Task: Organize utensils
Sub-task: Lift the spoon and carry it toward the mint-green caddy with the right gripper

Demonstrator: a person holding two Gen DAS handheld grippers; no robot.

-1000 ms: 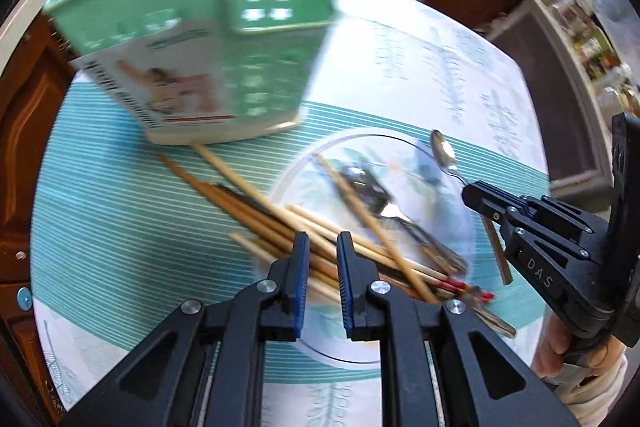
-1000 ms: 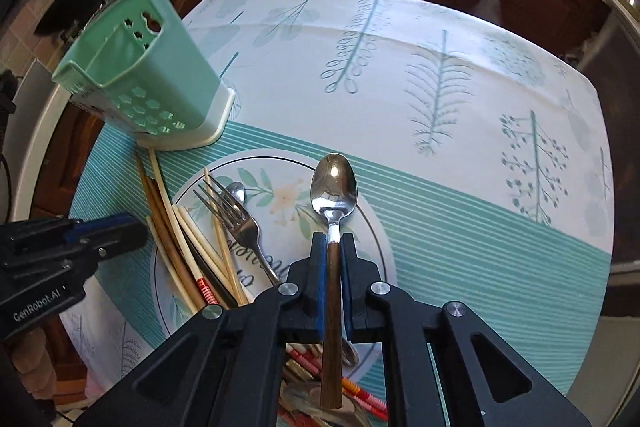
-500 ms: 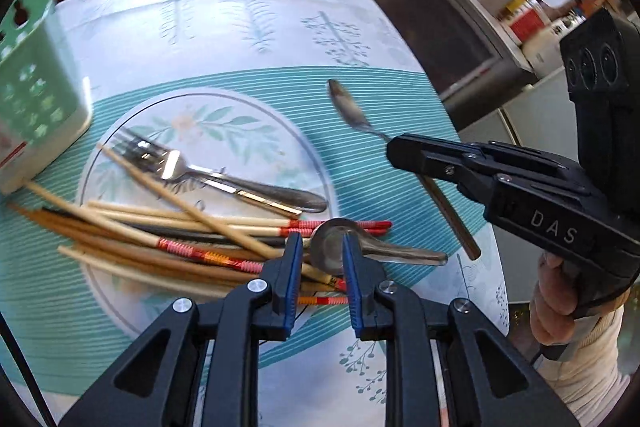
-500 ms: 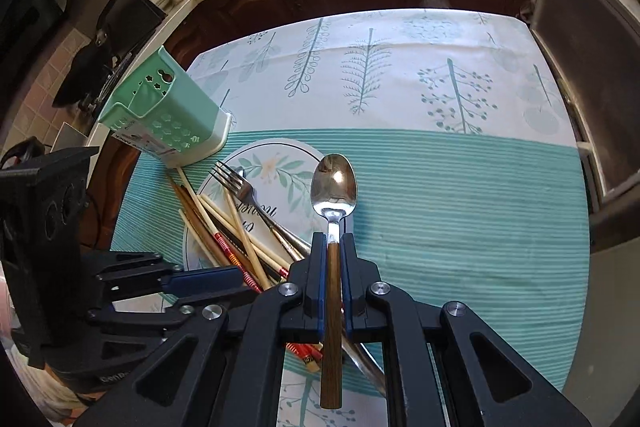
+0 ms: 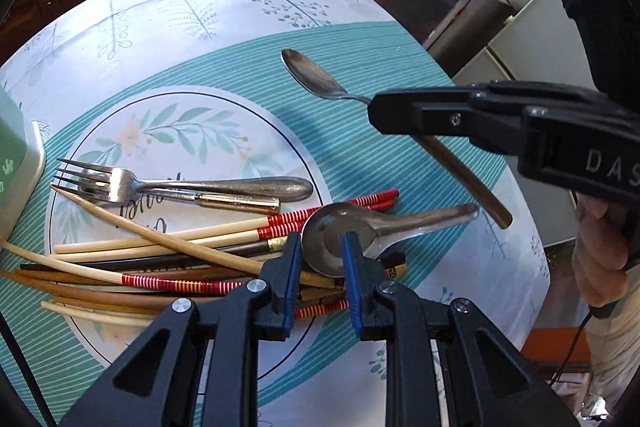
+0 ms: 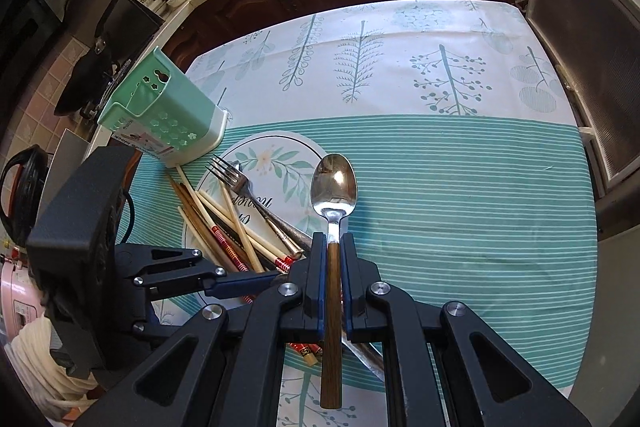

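Nothing I can see stands in the green holder [image 6: 168, 115] yet: my right fingers [image 6: 333, 247] pinch a wooden-handled spoon [image 6: 333, 187], my slightly spread left fingers [image 5: 320, 247] hover over the soup spoon [image 5: 376, 223] among chopsticks [image 5: 160, 251] beside the holder.

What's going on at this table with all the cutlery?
A person is sorting utensils with two handheld grippers. The right gripper is shut on a wooden-handled metal spoon, held above the table. The left gripper hovers, slightly open, over a short steel soup spoon lying on the chopstick pile. The green utensil holder waits nearby.
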